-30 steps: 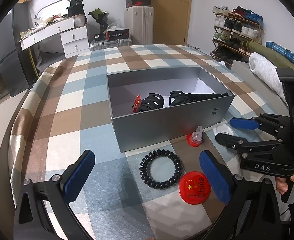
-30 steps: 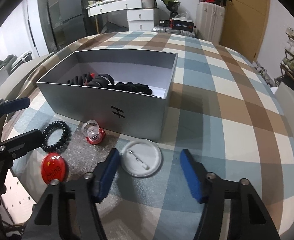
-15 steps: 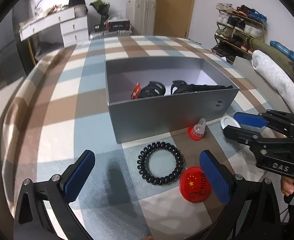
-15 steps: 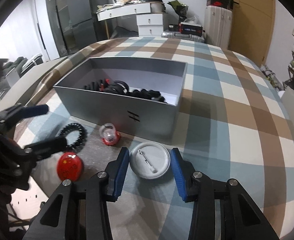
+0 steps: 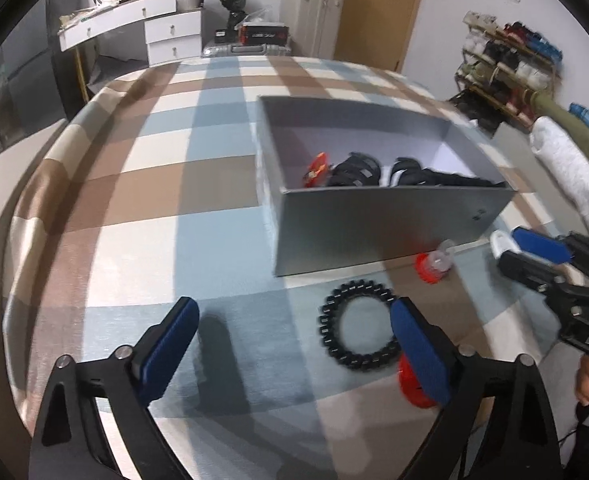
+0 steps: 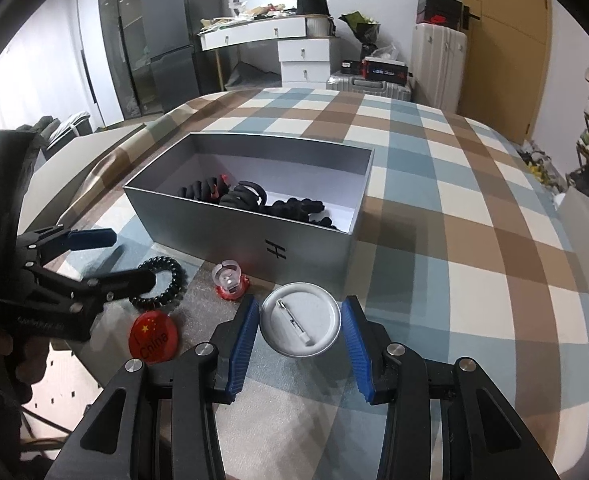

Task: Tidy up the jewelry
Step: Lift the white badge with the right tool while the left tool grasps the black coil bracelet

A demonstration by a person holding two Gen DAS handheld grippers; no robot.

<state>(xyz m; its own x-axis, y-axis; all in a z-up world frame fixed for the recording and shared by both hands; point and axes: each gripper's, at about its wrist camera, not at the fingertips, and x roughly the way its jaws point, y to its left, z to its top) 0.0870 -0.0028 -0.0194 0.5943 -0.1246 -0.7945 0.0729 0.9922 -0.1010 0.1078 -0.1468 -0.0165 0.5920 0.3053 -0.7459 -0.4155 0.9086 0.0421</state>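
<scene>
The checked cloth [image 6: 474,216] in blue, brown and cream covers the whole worktop under both tools. Ahead of both sets of jaws sits the grey box [image 6: 250,236], open at the top, with a small dark mark like an "H" printed on its near wall. Inside it lies a heap of black hair clips [image 6: 254,200] with a bit of red among them; how many there are I cannot tell.

The right gripper [image 6: 300,328] has its jaws closed in around the white pin badge [image 6: 300,320], which lies back-up on the cloth with its metal pin showing. The blue pads [image 6: 246,332] stand at the badge's two edges; whether they press it I cannot tell.

The left gripper [image 5: 290,344] has its jaws spread wide with nothing between them. Just inside its right finger lies the black coil hair tie [image 5: 356,324], flat on the cloth. The red badge [image 6: 154,334] lies partly under that finger and reads "China" beside small yellow stars. Between the hair tie and the white badge, close to the box's near wall, stands a small clear-topped trinket on a red base [image 6: 230,282].

The right tool's body carries the letters "DAS".
</scene>
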